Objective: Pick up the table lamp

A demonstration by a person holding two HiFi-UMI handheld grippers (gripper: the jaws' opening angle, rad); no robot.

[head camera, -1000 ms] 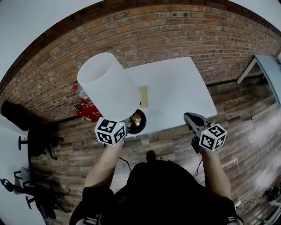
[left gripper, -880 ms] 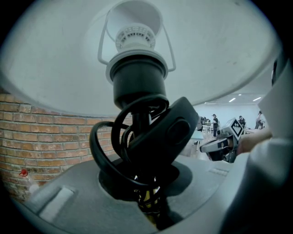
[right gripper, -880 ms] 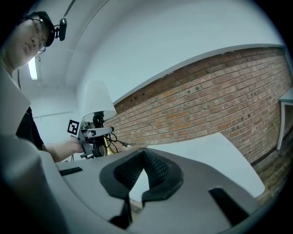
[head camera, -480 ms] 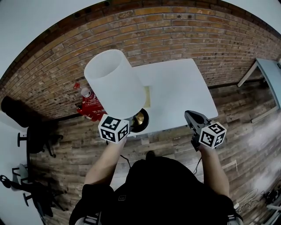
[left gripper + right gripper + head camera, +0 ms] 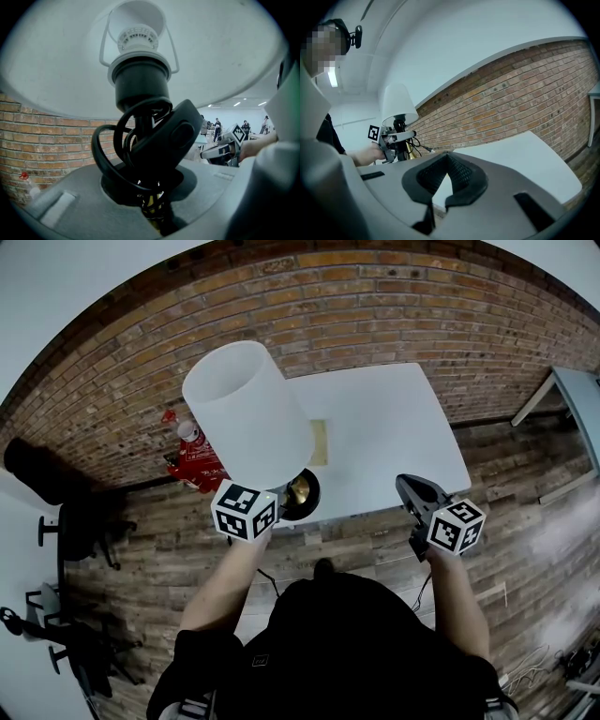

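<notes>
Most of the job looks done, since the table lamp [image 5: 253,427] is in the grip of the left gripper [image 5: 152,213] and leans with its white shade [image 5: 246,413] tipped up and away toward the brick wall [image 5: 375,306]. Its round brass base [image 5: 298,493] sits over the near left corner of the white table [image 5: 394,427]. From the head view I cannot tell whether the base has cleared the tabletop or touches it. The right gripper view shows the lamp well out to the side of the table, which suggests it is carried rather than standing. What may be left, by my reading, is to lift it fully clear and keep it steady. The left gripper view looks up along the lamp. Its jaws are clamped on the thin brass stem [image 5: 149,199] low down, under the black bulb socket [image 5: 142,86]. The black cord [image 5: 105,154] is looped around the stem just above the jaws, with a black oval lump on the cord beside it. The grip is narrow, closed down to the width of the stem. The right gripper [image 5: 447,157] hangs off the near right edge of the table, well apart from the lamp. Its two black fingers meet at the tips with nothing between them, and only the white tabletop shows through the hollow behind.
</notes>
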